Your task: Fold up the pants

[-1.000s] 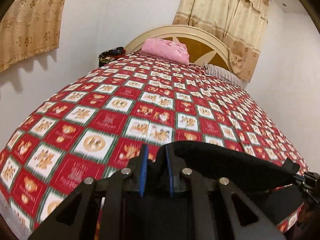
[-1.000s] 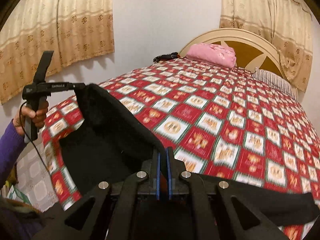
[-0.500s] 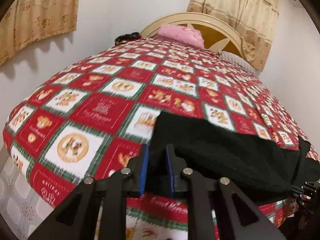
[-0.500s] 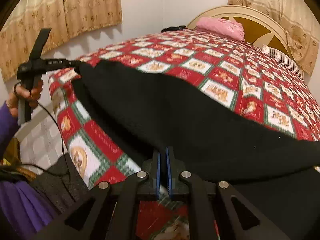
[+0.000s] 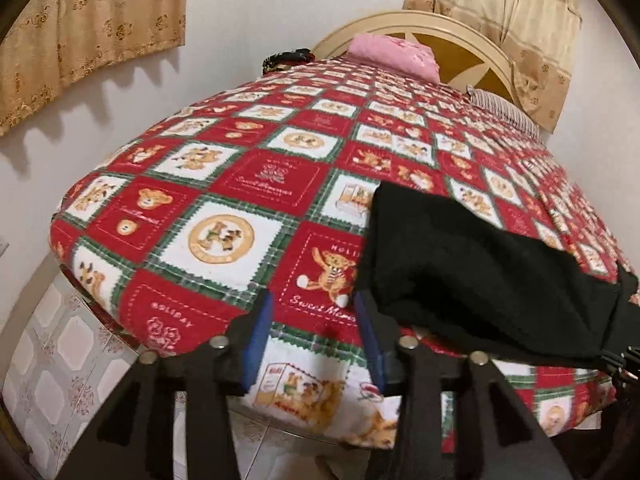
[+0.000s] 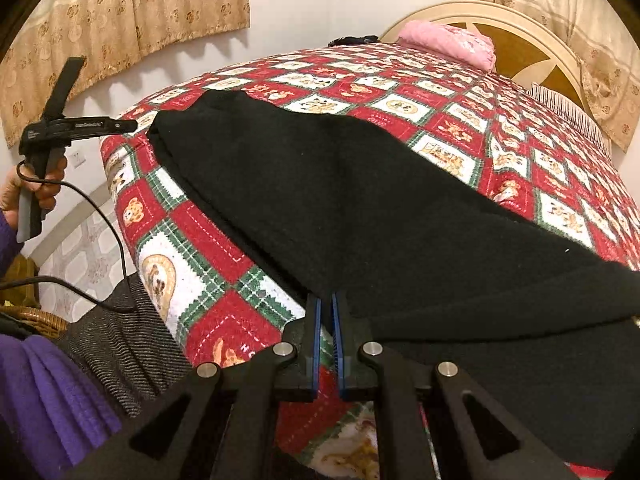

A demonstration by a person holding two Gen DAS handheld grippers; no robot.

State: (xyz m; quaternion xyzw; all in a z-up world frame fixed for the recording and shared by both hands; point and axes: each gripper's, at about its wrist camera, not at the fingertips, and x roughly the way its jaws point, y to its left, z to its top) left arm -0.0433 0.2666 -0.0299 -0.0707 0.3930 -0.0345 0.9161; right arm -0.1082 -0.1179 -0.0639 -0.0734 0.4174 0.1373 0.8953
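The black pants [image 6: 360,200] lie spread across the near corner of the bed [image 6: 208,264], with one end hanging over the front edge. My right gripper [image 6: 327,300] is shut, its tips pinching the pants' near edge. In the left wrist view my left gripper [image 5: 312,300] hovers over the bedspread with its jaws opening. Nothing is between them, and the pants' corner [image 5: 400,232] rests just beside the right finger. From the right wrist view the left gripper [image 6: 130,125] shows side-on, in a hand, just left of the pants' far corner.
A pink pillow [image 5: 392,52] and a striped pillow [image 5: 504,110] lie by the cream headboard [image 5: 460,36]. A dark bundle [image 5: 286,58] sits at the far left corner. Curtains hang on the walls. Tiled floor [image 5: 60,360] and a person's purple sleeve [image 6: 48,392] are at the near left.
Both grippers came down and laid the pants on the bed. My left gripper's jaws spread apart and let go of the pants' corner; the right gripper stayed shut on its edge.
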